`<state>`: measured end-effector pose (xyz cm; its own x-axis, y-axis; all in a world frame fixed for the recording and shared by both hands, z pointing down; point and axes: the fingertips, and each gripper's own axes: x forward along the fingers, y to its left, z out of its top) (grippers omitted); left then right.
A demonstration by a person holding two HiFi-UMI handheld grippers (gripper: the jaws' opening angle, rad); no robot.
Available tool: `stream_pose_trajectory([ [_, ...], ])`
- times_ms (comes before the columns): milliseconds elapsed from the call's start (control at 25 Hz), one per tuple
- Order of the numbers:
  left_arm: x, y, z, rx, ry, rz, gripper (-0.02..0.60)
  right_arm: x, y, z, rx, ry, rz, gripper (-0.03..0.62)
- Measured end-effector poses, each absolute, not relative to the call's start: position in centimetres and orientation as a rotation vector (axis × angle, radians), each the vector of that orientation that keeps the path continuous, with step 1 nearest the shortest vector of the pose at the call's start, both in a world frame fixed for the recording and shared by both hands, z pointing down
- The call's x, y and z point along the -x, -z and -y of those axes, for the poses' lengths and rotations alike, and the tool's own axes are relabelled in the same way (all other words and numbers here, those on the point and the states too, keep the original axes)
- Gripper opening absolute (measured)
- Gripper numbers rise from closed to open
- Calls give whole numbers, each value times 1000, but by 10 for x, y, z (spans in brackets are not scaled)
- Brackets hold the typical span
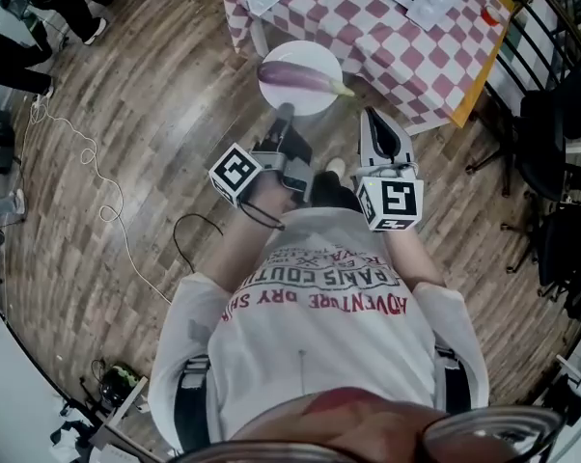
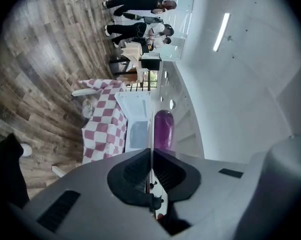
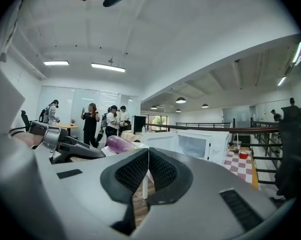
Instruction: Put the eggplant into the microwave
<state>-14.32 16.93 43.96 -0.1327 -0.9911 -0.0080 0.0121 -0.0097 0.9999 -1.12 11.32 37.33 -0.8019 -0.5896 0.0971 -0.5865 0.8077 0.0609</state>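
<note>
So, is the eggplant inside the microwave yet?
No, the eggplant lies on the white plate, out over the wooden floor.

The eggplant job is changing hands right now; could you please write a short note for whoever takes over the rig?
Left gripper: jaws shut on the rim of the white plate, held in the air over the wooden floor.
Right gripper: jaws shut, empty, beside the plate.
Eggplant: lies on the plate.
Microwave: stands ahead on the checkered table with its door open.
Done: the plate with the eggplant is lifted and the door is open.
Left: carry the plate to the table and get the eggplant into the microwave; it is not yet inside.
</note>
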Motion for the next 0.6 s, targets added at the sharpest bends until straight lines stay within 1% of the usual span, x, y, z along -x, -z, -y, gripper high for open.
stream_pose_trajectory([
  [280,165,-448,-107,-1128,1325,1286,35,45,-383,-44,-899,-9,2926,26],
  [600,198,-445,26,-1115,1291,1308,35,79,-370,87,-894,-40,2949,26],
])
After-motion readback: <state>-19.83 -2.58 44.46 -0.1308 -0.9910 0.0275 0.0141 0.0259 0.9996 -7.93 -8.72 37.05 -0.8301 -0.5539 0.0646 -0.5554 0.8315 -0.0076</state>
